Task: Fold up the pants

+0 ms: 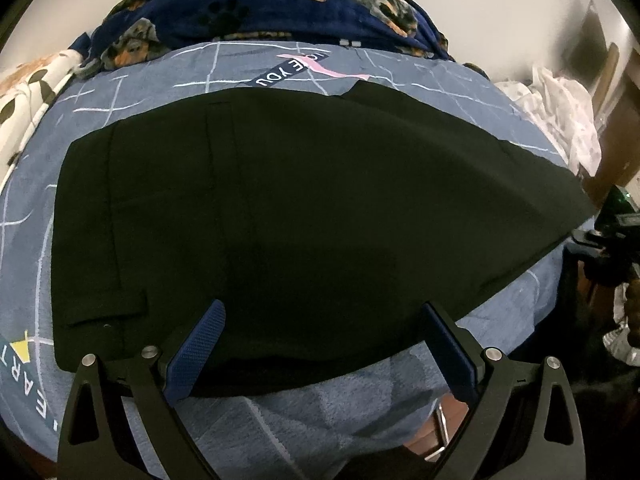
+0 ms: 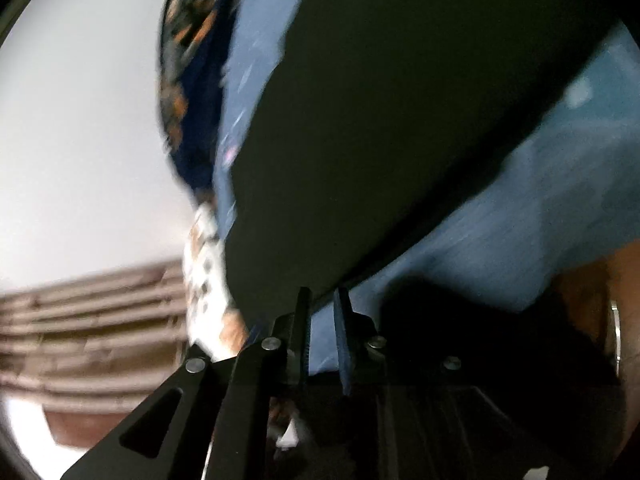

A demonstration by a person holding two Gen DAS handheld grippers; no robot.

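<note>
Black pants (image 1: 304, 208) lie flat on a blue-grey bedspread (image 1: 352, 400), waistband and a pocket flap at the left, leg narrowing to the right. My left gripper (image 1: 320, 320) is open, its blue pads over the pants' near edge, holding nothing. The right wrist view is tilted and blurred. There the pants (image 2: 400, 120) fill the upper middle. My right gripper (image 2: 322, 298) has its fingers close together with a narrow gap, right at the pants' edge. I cannot tell whether cloth is between them.
A navy dog-print blanket (image 1: 280, 4) is bunched at the back of the bed. A white spotted blanket (image 1: 28, 92) lies far left and white cloth (image 1: 560, 108) far right. Brown furniture (image 2: 92, 320) shows left in the right wrist view.
</note>
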